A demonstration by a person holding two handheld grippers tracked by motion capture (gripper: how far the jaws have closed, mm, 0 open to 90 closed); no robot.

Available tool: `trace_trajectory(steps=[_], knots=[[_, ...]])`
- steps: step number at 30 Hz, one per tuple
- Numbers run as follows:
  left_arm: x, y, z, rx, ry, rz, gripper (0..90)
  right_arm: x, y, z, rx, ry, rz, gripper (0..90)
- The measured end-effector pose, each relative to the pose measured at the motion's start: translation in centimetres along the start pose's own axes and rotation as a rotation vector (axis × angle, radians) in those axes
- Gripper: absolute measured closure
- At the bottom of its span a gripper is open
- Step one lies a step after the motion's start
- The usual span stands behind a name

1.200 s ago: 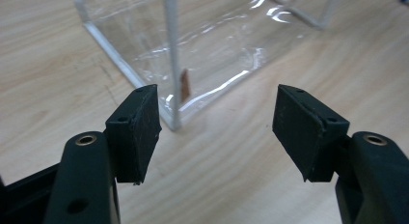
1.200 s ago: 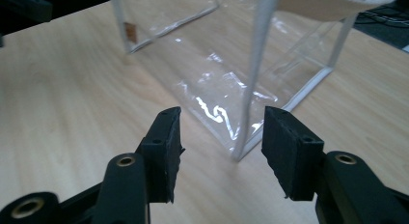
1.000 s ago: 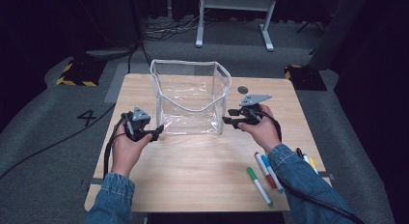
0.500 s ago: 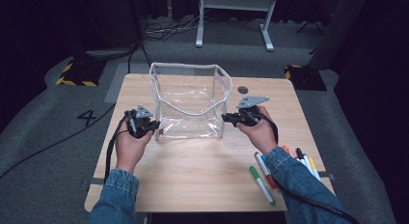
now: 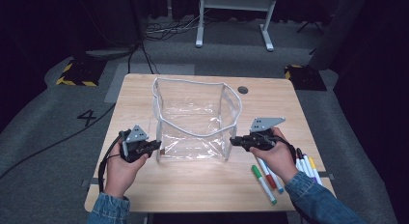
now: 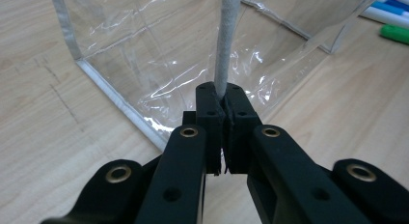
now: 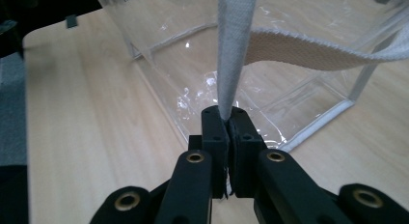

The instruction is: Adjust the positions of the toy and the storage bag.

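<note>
Looking down from the high view, my left gripper (image 5: 155,146) and right gripper (image 5: 235,141) flank the clear bag (image 5: 193,119) mid-table (image 5: 193,195), with markers (image 5: 270,178) just right of it, beside my right hand. Along my left gripper (image 6: 224,102), the jaws are clamped on the bag's white edging (image 6: 224,40). Along my right gripper (image 7: 228,114), they pinch what looks like its webbing strap (image 7: 235,45), the bag close behind.

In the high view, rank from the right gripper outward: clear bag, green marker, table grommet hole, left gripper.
1. Clear bag: its edge is clamped in the right gripper.
2. Green marker: just toward the person.
3. Grommet hole: far table edge.
4. Left gripper: across the bag.
</note>
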State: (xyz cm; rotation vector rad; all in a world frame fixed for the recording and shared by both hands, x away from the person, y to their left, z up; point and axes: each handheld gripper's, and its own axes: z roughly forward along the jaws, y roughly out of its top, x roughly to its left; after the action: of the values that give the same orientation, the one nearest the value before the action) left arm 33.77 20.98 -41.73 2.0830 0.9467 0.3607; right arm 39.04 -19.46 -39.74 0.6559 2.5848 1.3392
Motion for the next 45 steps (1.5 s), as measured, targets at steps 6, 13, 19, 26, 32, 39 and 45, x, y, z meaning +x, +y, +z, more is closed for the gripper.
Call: trace_trajectory(steps=[6,13,19,26,32,39,45], knots=[[-2.4,-1.1,-1.2,0.011,-0.041,0.054,86.7,2.3,-1.8,-1.9,-0.015,0.047,0.017,87.3],[-4.6,-2.0,-1.9,0.004,-0.116,0.085,86.5,4.3,-3.5,-4.2,0.005,0.072,0.031,87.2],[-6.4,-2.2,-2.0,0.031,-0.169,0.136,86.3,5.6,-4.9,-5.8,-0.005,0.068,0.029,87.1],[-8.5,-2.4,-1.8,0.053,-0.222,0.185,85.9,6.5,-6.7,-7.9,-0.019,0.071,0.054,86.8],[-9.9,-2.3,-1.4,0.064,-0.247,0.221,85.4,7.1,-7.7,-9.3,-0.013,0.068,0.056,86.6],[-11.0,-1.9,-0.4,0.053,-0.294,0.231,84.9,7.2,-8.6,-10.8,-0.010,0.053,0.075,86.3],[-11.7,-1.9,0.0,0.050,-0.304,0.237,83.7,7.1,-9.1,-11.7,-0.018,0.047,0.093,86.3]])
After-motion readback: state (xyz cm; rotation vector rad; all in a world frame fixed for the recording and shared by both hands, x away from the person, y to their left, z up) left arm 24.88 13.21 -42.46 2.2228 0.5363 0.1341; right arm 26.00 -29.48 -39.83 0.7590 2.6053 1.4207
